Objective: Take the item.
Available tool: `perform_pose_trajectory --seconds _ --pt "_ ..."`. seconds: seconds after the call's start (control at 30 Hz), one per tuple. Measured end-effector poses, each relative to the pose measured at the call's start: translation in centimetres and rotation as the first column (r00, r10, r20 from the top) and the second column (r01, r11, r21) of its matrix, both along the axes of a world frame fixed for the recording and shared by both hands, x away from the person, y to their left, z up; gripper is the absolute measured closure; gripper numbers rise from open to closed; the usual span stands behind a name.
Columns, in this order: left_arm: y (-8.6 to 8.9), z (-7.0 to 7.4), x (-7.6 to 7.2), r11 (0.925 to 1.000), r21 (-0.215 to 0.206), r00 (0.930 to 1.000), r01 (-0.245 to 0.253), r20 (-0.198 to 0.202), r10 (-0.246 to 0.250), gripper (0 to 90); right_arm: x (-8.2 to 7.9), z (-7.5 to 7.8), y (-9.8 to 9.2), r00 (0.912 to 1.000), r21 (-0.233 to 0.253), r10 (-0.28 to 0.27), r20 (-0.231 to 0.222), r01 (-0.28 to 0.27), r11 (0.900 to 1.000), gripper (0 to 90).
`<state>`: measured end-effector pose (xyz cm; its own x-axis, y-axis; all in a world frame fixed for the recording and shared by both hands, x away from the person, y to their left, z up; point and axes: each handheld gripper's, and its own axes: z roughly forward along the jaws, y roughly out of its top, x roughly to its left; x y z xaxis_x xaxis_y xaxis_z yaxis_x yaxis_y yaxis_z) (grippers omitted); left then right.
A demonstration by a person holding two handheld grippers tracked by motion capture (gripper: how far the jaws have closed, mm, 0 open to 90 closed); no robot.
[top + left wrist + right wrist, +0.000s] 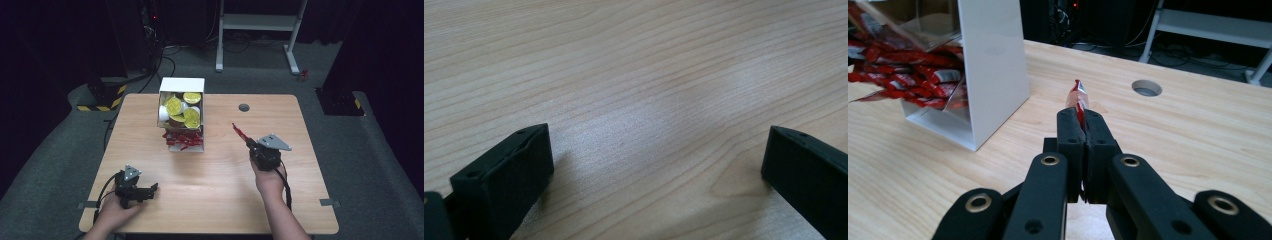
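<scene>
We see the right claw clenched on a slim red sachet, which sticks out past the jaw tips above the wooden worktop, well to the right of the white dispenser box. That box holds yellow-lidded cups in its upper part and more red sachets spilling from its lower opening. The left claw rests released near the worktop's front left, jaws wide apart over bare wood.
</scene>
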<state>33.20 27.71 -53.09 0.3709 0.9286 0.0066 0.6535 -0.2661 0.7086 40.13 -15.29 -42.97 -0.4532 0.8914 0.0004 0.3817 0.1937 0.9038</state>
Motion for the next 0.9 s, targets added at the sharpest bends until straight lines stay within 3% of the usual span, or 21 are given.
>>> perform_pose_trajectory --seconds 0.2,0.4,0.9 --pt "0.0 0.0 0.0 1.0000 0.000 1.0000 0.000 0.000 0.000 0.6 1.0 0.3 0.1 0.9997 -0.018 -0.021 0.012 0.021 1.000 88.7" --pt "0.0 0.0 0.0 1.0000 0.000 1.0000 0.000 0.000 0.000 0.6 2.0 -0.1 0.2 0.9991 -0.044 -0.042 -0.005 0.042 0.998 88.7" --pt "0.0 0.0 0.0 1.0000 0.000 1.0000 0.000 0.000 0.000 0.6 4.9 -3.7 -0.2 0.9882 -0.095 -0.128 -0.084 0.120 0.988 88.5"
